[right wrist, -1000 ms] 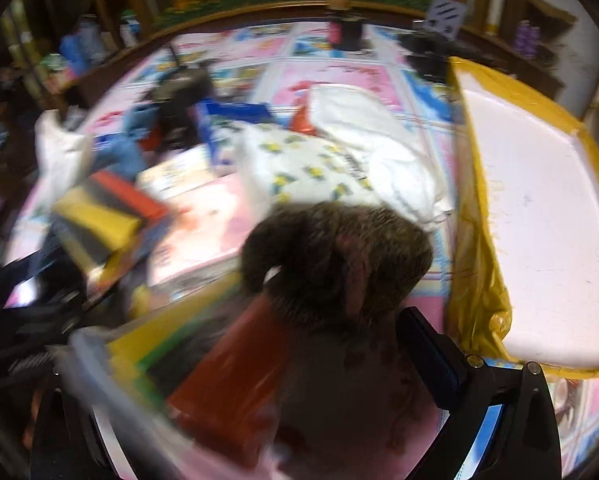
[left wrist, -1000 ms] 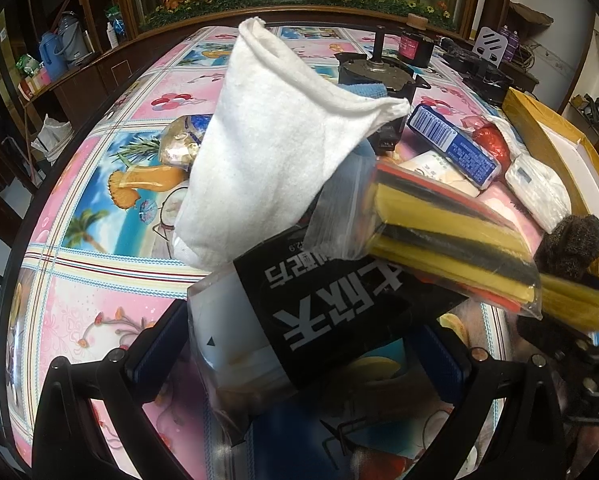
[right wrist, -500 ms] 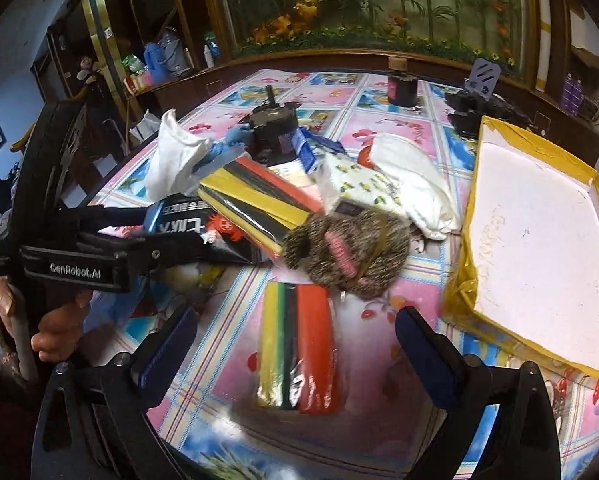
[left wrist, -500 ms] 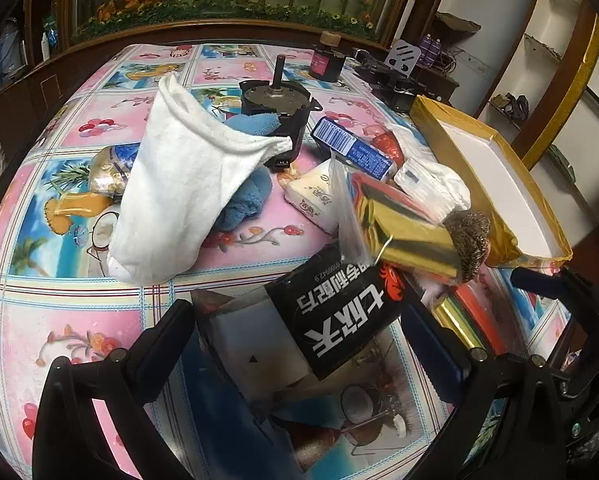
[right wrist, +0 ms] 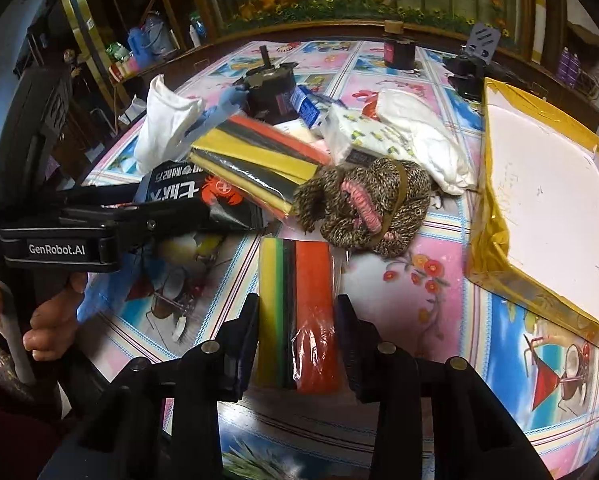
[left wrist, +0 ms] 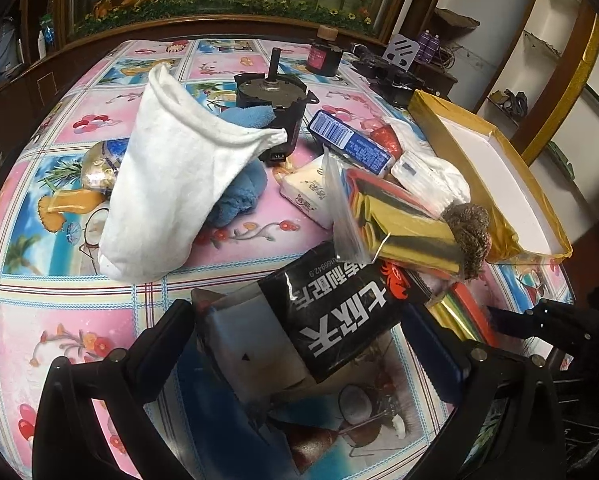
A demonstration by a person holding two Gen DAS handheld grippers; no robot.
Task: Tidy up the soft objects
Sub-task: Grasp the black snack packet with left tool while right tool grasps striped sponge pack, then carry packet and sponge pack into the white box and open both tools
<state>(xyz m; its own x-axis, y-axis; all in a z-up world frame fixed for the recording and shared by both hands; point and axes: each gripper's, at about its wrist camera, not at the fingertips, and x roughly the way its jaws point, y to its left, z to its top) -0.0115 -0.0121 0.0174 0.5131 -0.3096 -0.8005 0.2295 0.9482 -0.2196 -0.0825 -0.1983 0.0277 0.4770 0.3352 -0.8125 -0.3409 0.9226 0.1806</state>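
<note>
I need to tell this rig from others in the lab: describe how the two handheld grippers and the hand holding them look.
Both are matte black plastic. The right gripper has angular fingers with round silver bolt heads and dark blue pads inside. The left gripper is built the same way, with blue pads; from the right wrist view its side carries white "GenRobot.AI" lettering. A bare hand grips its handle; no sleeve is visible.

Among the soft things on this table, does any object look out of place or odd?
Yes. A hard dark metal motor with an upright shaft stands among the cloths, beside the white cloth and blue towel. A blue barcoded box also lies in the pile. Neither looks soft.
</note>
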